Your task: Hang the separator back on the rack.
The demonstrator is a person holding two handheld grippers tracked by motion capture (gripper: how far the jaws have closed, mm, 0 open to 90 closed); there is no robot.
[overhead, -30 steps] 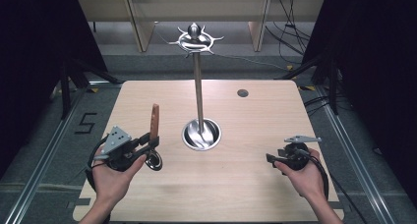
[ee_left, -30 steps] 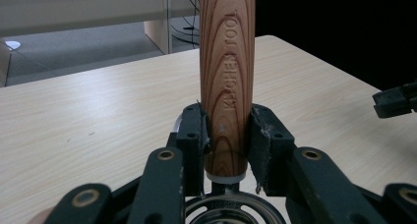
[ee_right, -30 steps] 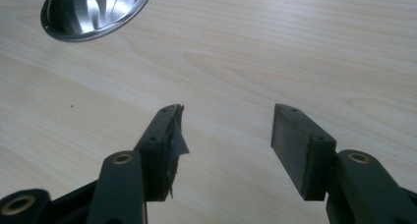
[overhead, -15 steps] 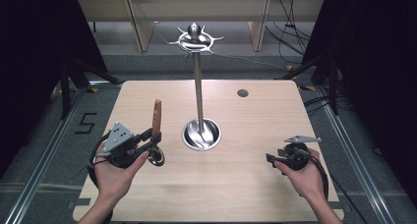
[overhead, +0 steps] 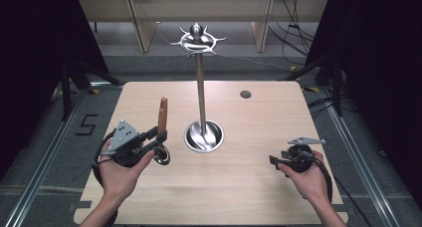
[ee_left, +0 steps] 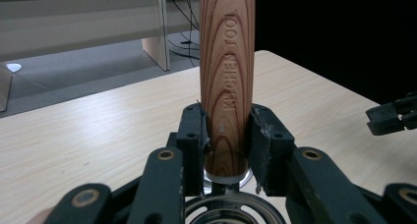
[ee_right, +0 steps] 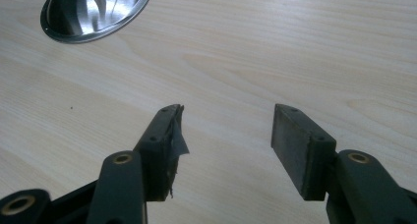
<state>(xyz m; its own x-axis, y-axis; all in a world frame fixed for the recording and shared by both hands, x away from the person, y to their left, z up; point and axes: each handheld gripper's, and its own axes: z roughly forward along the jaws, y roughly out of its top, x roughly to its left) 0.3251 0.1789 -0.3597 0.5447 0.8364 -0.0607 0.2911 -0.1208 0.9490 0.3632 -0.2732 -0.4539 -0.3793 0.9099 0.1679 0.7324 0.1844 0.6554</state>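
While our left gripper [overhead: 158, 137] clamps the wooden handle [ee_left: 227, 81] of a kitchen tool between its pads, the handle stands upright above the table [overhead: 214, 197] — we can read "KITCHEN TOOL" stamped along the grain in the left gripper view. Below the jaws a metal ring-shaped end [overhead: 161, 156] of the tool hangs just over the wood. From above, the handle [overhead: 162, 115] rises left of the steel stand [overhead: 200, 87], whose round base [overhead: 203, 136] sits mid-table with a crown of hooks [overhead: 198, 39] at the top. Our right gripper [ee_right: 223, 135] rests low near the table's right edge — jaws apart, nothing between them, the base [ee_right: 93, 10] of the stand farther off.
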